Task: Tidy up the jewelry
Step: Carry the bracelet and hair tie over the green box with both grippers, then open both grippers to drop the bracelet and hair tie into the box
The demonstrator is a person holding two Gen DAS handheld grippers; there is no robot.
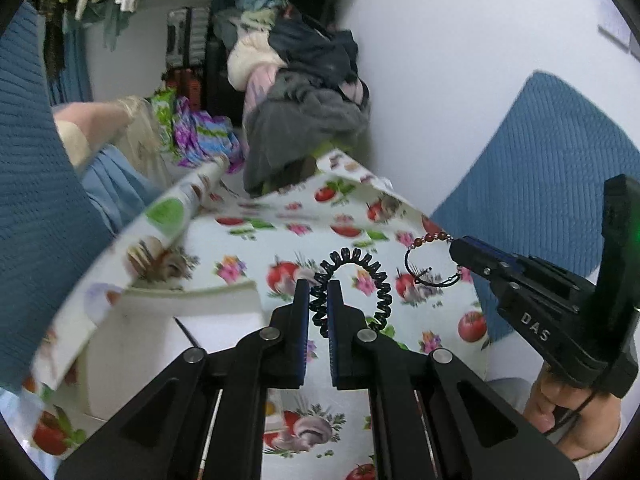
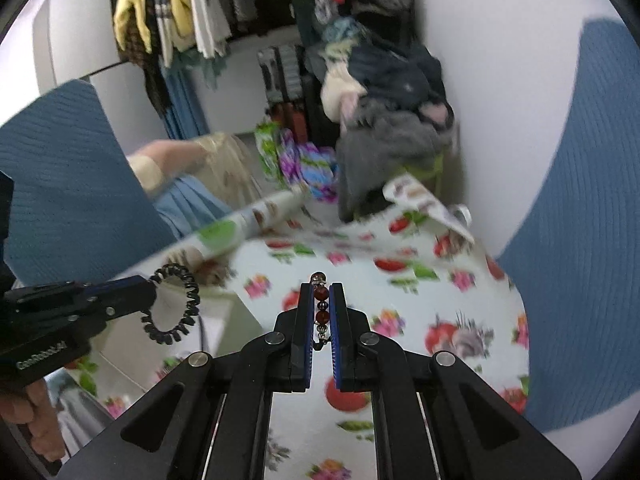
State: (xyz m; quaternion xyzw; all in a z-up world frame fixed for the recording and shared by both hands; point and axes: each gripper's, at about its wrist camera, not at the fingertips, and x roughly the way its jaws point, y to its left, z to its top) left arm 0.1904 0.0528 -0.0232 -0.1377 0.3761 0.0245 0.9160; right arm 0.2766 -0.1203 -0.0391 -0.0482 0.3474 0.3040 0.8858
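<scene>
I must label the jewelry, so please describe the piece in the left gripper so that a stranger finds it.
Above the fruit-print tablecloth, find the left gripper. It pinches a black spiral coil bracelet. Unlike the red-beaded bracelet in the right gripper, it has no beads.

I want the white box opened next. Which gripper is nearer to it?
Left. The left gripper, shut on the black coil bracelet, hangs just beside the white box. The right gripper, pinching the beaded bracelet, is across the table on the far side.
</scene>
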